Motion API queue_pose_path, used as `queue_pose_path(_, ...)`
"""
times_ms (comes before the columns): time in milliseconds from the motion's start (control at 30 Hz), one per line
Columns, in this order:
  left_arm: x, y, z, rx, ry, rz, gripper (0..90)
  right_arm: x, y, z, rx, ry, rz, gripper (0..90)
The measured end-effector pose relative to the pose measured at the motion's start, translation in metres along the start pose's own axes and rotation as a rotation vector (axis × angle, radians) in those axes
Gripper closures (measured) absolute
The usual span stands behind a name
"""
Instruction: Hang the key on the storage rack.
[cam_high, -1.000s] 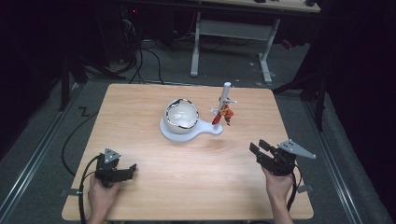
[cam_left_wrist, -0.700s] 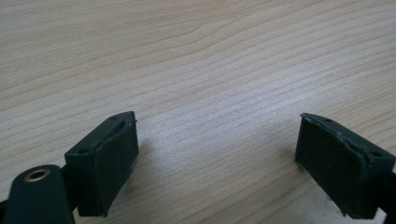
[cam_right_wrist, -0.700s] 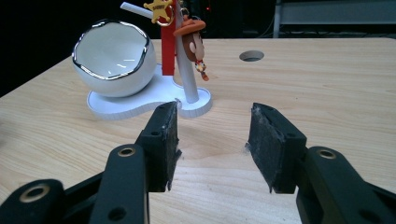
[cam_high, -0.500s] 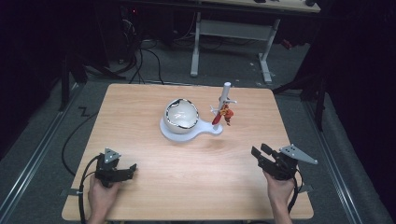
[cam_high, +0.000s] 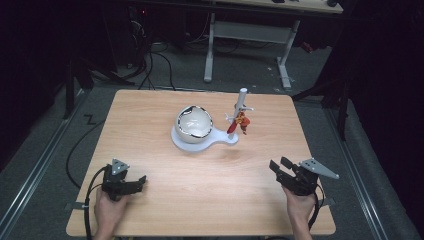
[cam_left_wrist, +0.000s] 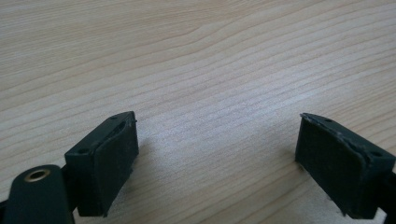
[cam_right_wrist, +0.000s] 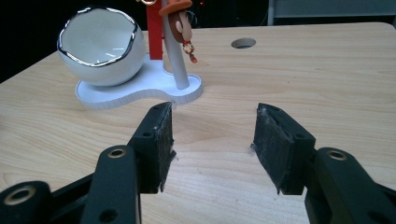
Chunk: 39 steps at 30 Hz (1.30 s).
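The white stand (cam_high: 205, 140) with its eggshell-shaped bowl (cam_high: 194, 121) and small hanging figure (cam_high: 240, 121) sits mid-bench (cam_high: 150, 120), well ahead of you. Your right gripper (cam_high: 278, 164) points toward it, jaws just opening, nothing between them. Your left gripper (cam_high: 141, 181) rests wide apart and empty.

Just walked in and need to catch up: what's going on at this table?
A person holds a gripper in each hand near the table's front edge. The left gripper is open over bare wood. The right gripper has just been opening its jaws, with nothing between them, and faces the white stand mid-table. That stand carries an eggshell-shaped bowl and a post with a small figure hanging on it. Nothing is held.
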<state>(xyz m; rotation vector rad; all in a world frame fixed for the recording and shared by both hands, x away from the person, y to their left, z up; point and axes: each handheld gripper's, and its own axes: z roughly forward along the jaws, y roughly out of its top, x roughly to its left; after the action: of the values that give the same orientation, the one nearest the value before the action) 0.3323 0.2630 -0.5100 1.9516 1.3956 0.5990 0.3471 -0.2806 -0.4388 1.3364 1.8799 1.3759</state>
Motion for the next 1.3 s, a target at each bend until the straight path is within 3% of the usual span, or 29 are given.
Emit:
queue_pose_path(600, 0.000, 0.000, 0.000, 0.000, 0.000, 0.000, 13.5, -0.006, -0.015, 0.002, 0.032, -0.029, 0.009, 46.5)
queue_pose_path(1300, 0.000, 0.000, 0.000, 0.000, 0.000, 0.000, 13.5, -0.009, -0.026, 0.017, 0.102, -0.080, -0.021, 45.4)
